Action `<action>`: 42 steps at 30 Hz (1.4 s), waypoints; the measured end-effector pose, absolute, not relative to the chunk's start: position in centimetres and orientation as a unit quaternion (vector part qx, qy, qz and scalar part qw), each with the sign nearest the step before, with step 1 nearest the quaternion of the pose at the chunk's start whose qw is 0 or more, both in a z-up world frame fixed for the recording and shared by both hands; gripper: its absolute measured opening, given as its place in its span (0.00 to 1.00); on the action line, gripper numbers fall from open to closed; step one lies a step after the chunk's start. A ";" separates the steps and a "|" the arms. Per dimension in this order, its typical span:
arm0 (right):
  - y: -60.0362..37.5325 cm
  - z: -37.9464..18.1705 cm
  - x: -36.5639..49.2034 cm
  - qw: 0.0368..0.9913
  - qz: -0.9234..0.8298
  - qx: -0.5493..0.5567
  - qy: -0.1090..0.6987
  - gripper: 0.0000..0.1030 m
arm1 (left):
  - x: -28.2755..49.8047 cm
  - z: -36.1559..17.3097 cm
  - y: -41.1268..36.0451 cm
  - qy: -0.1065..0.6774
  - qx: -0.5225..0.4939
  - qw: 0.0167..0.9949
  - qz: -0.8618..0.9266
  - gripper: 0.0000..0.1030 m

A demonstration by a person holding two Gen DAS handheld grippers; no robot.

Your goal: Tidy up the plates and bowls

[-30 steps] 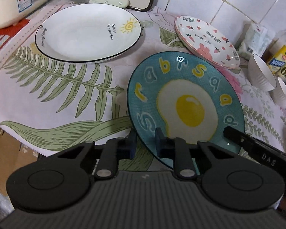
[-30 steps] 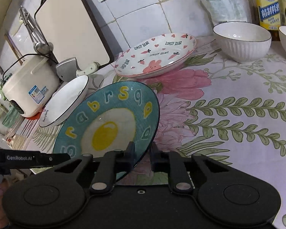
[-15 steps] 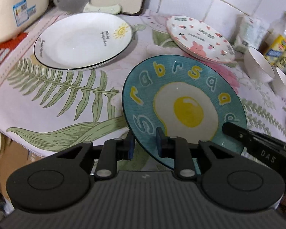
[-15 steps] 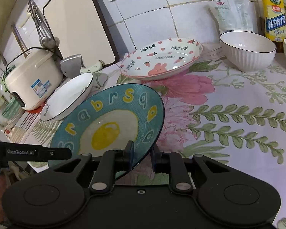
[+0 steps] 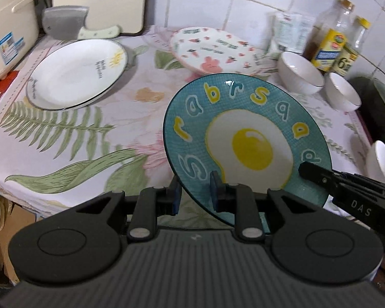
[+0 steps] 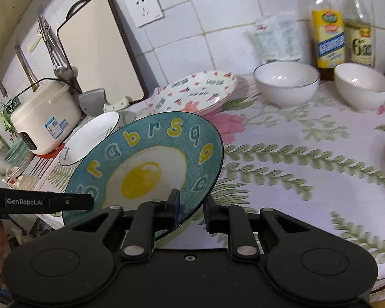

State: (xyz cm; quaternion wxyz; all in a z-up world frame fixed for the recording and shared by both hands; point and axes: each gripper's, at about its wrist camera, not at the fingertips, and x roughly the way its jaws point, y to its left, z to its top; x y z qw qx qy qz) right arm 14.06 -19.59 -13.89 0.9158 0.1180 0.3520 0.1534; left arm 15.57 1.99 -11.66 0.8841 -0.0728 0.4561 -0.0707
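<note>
A teal plate with a fried-egg picture (image 5: 246,138) (image 6: 151,164) is held off the table between both grippers. My left gripper (image 5: 193,195) is shut on its near-left rim. My right gripper (image 6: 191,205) is shut on its near-right rim. A white plate with a sun drawing (image 5: 77,74) (image 6: 89,138) lies at the back left. A pink-patterned plate (image 5: 215,48) (image 6: 195,92) lies at the back by the wall. Two white bowls (image 5: 300,77) (image 5: 342,95) (image 6: 286,82) (image 6: 362,87) stand at the back right; a third bowl (image 5: 381,161) is at the right edge.
A rice cooker (image 6: 43,118), cleaver (image 5: 69,23) and cutting board (image 6: 100,46) stand at the back left. Bottles (image 6: 327,25) (image 6: 358,25) and a packet (image 6: 277,38) line the tiled wall. The floral tablecloth (image 6: 308,159) shows bare to the right.
Both grippers have raised the teal plate and carried it up and to the right; the table and other dishes now sit lower and farther off in both views.
</note>
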 end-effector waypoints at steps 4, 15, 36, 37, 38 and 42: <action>-21.6 -13.4 13.6 0.919 0.147 0.121 0.345 0.23 | 15.6 -11.0 -0.1 0.453 -0.061 0.885 -0.087 0.20; -25.4 -14.4 14.0 0.924 0.126 0.122 0.339 0.23 | 17.4 -11.8 -4.1 0.459 -0.042 0.881 -0.106 0.20; -27.2 -17.7 16.6 0.927 0.099 0.074 0.354 0.24 | 20.7 -16.3 -6.8 0.492 -0.044 0.862 -0.115 0.20; -27.2 -17.7 16.6 0.928 0.099 0.071 0.353 0.24 | 20.8 -16.4 -6.8 0.494 -0.046 0.861 -0.113 0.20; -27.2 -17.7 16.6 0.928 0.098 0.069 0.354 0.24 | 20.8 -16.5 -6.8 0.495 -0.048 0.860 -0.112 0.20; -27.0 -17.8 16.7 0.925 0.092 0.066 0.362 0.24 | 21.0 -16.9 -6.8 0.506 -0.055 0.854 -0.106 0.21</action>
